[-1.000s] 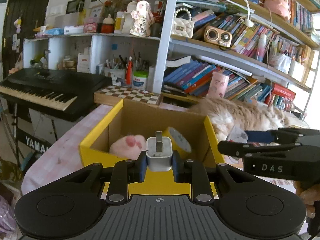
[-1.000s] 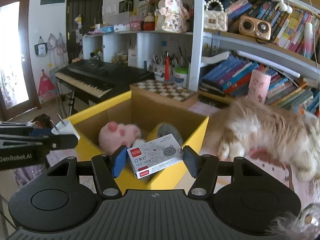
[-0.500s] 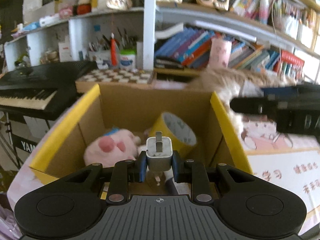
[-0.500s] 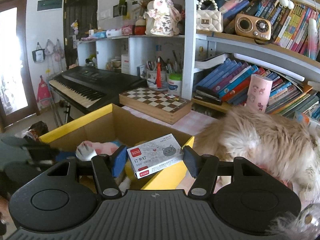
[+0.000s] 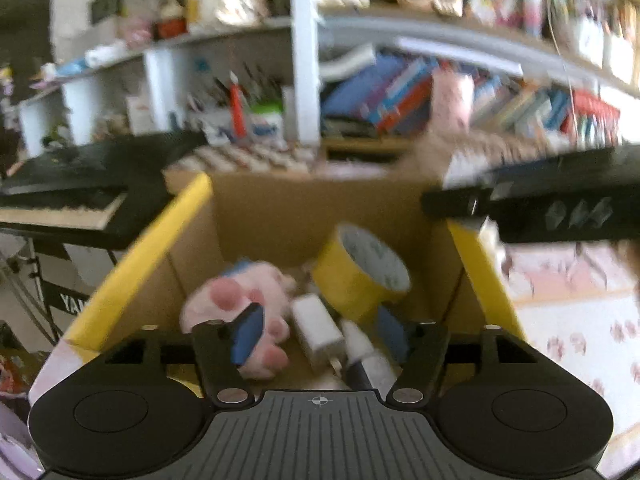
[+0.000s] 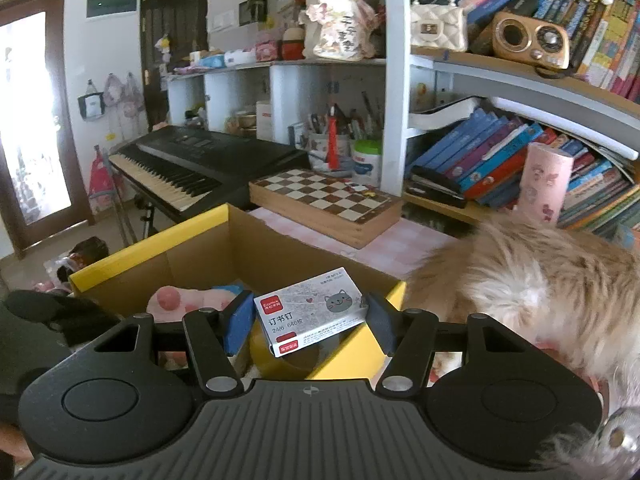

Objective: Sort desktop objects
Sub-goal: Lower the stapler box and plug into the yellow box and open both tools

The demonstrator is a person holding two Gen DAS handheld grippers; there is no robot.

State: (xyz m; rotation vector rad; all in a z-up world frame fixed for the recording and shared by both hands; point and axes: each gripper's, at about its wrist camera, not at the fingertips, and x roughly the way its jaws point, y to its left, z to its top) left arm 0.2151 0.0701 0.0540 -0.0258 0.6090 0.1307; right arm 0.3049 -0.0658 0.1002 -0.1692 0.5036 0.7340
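A yellow-rimmed cardboard box stands on the table. Inside lie a pink paw plush, a yellow tape roll and a white charger plug. My left gripper is open over the box, the plug lying free below its jaws. My right gripper is shut on a grey staple box with a cat picture, held above the box's right rim. It also shows as a dark bar in the left wrist view.
A fluffy cat lies right of the box. A chessboard sits behind the box, a keyboard piano to the left, and bookshelves behind. The left view is blurred.
My left gripper has opened and the white plug has dropped into the box. My right gripper has moved forward with the staple box, over the box's rim.
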